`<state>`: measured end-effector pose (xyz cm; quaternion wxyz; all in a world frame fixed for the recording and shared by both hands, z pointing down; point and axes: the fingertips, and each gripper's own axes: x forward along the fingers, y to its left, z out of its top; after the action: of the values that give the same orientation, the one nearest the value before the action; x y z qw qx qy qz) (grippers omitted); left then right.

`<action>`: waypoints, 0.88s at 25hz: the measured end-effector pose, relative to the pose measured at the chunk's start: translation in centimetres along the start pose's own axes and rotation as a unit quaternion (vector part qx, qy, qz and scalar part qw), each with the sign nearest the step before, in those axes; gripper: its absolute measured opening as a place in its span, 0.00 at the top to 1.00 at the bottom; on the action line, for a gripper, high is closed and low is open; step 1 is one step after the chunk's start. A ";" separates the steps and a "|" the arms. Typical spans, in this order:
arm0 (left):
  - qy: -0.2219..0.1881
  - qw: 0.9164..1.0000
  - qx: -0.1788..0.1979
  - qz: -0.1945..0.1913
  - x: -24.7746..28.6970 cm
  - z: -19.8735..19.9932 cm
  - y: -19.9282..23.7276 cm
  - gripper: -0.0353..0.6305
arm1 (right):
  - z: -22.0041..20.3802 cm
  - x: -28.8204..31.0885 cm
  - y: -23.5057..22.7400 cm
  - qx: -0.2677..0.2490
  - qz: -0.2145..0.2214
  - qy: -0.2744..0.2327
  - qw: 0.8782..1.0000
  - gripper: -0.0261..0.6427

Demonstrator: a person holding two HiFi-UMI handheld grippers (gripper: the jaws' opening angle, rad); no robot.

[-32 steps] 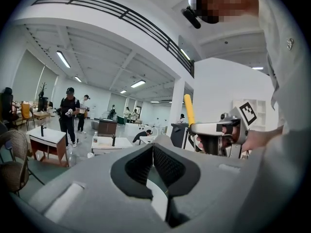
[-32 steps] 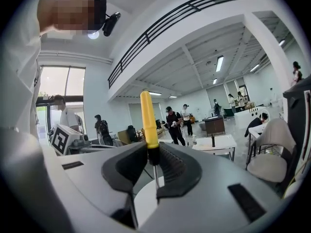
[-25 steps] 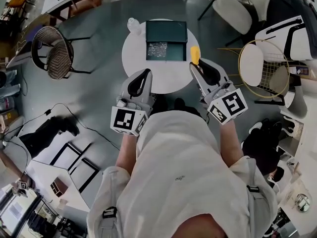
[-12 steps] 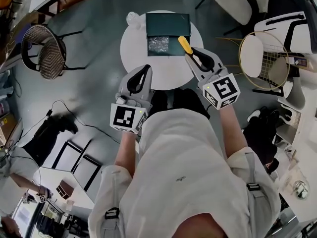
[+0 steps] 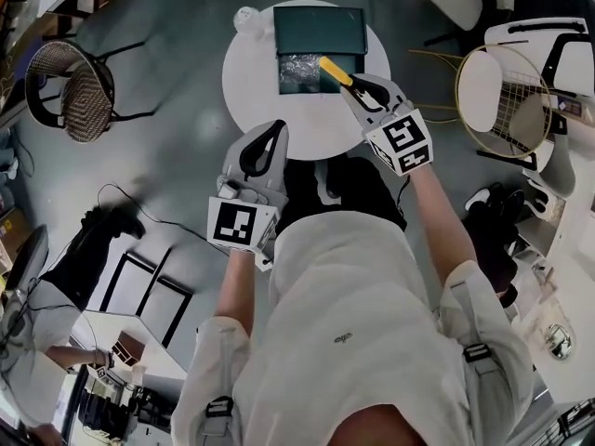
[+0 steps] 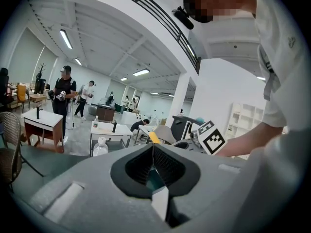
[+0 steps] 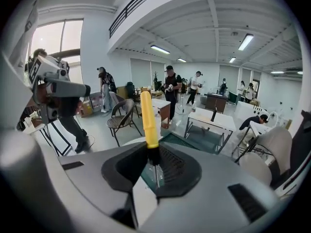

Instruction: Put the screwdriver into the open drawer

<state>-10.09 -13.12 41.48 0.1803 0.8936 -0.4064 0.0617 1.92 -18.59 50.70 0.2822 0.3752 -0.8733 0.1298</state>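
Jaws: my right gripper [image 7: 151, 154] pinches the screwdriver [image 7: 147, 118], yellow handle jutting ahead; my left gripper [image 6: 153, 152] pressed together, empty | Progress: screwdriver apparently over the open drawer [image 5: 299, 72], unreleased | Pose: right hand reaches forward, tilted down; left hangs at the table [image 5: 249, 82] edge.

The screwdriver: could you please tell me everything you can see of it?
The screwdriver has a smooth yellow handle, seemingly plastic, a black collar and a thin metal shaft. The right hand-held gripper clamps its collar and shaft, the handle sticking out beyond the jaws. From the head view, it hangs above the open drawer, not yet inside.
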 end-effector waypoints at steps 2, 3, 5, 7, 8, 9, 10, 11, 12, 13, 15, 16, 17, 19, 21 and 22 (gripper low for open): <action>0.005 1.000 -0.005 0.003 0.0 -0.7 0.6 0.93 | -1.6 1.6 -0.3 -0.008 0.001 0.020 1.000 0.85; 0.008 1.000 -0.008 0.005 0.1 -1.0 0.8 0.93 | -2.4 2.4 -0.5 -0.011 0.002 0.030 0.999 0.85; 0.011 1.000 -0.013 0.008 0.4 -1.5 1.2 0.93 | -4.1 4.0 -0.8 -0.019 0.007 0.052 0.998 0.85; 0.016 1.000 -0.018 0.010 0.6 -1.9 1.5 0.93 | -5.7 5.4 -1.1 -0.029 0.012 0.074 0.997 0.85; 0.018 1.000 -0.019 0.011 0.7 -2.1 1.7 0.93 | -6.3 6.1 -1.2 -0.033 0.015 0.082 0.996 0.85; 0.019 1.000 -0.019 0.013 0.8 -2.3 1.9 0.93 | -6.9 6.8 -1.2 -0.037 0.018 0.090 0.995 0.85; 0.019 0.999 -0.022 0.015 0.8 -2.5 2.2 0.93 | -7.5 7.4 -1.2 -0.042 0.021 0.097 0.994 0.85; 0.019 0.999 -0.025 0.019 0.9 -2.7 2.5 0.93 | -8.1 8.1 -1.3 -0.046 0.025 0.104 0.993 0.85; 0.020 0.999 -0.029 0.023 0.8 -3.0 2.9 0.93 | -8.6 8.7 -1.3 -0.050 0.028 0.110 0.992 0.85; 0.021 0.999 -0.033 0.028 0.8 -3.2 3.2 0.93 | -9.0 9.3 -1.4 -0.053 0.030 0.115 0.992 0.85; 0.024 0.998 -0.041 0.036 0.6 -3.8 3.7 0.93 | -9.6 10.4 -1.5 -0.057 0.035 0.122 0.990 0.85; 0.026 0.998 -0.044 0.039 0.5 -4.1 3.8 0.93 | -9.8 10.8 -1.5 -0.059 0.037 0.127 0.989 0.85; 0.027 0.998 -0.047 0.041 0.4 -4.3 3.9 0.93 | -10.1 11.1 -1.5 -0.062 0.037 0.132 0.989 0.85; 0.030 0.997 -0.051 0.042 0.2 -4.7 3.7 0.93 | -10.8 11.6 -1.6 -0.068 0.037 0.146 0.986 0.85; 0.033 0.997 -0.053 0.040 0.0 -5.1 3.4 0.93 | -11.6 12.1 -1.7 -0.072 0.038 0.154 0.985 0.85; 0.035 0.997 -0.054 0.040 -0.1 -5.2 3.2 0.93 | -12.0 12.4 -1.8 -0.073 0.039 0.157 0.984 0.85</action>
<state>-12.38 -13.09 47.15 0.2393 0.8632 -0.4376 0.0779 1.02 -21.77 67.77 0.4370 0.2938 -0.8395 0.1339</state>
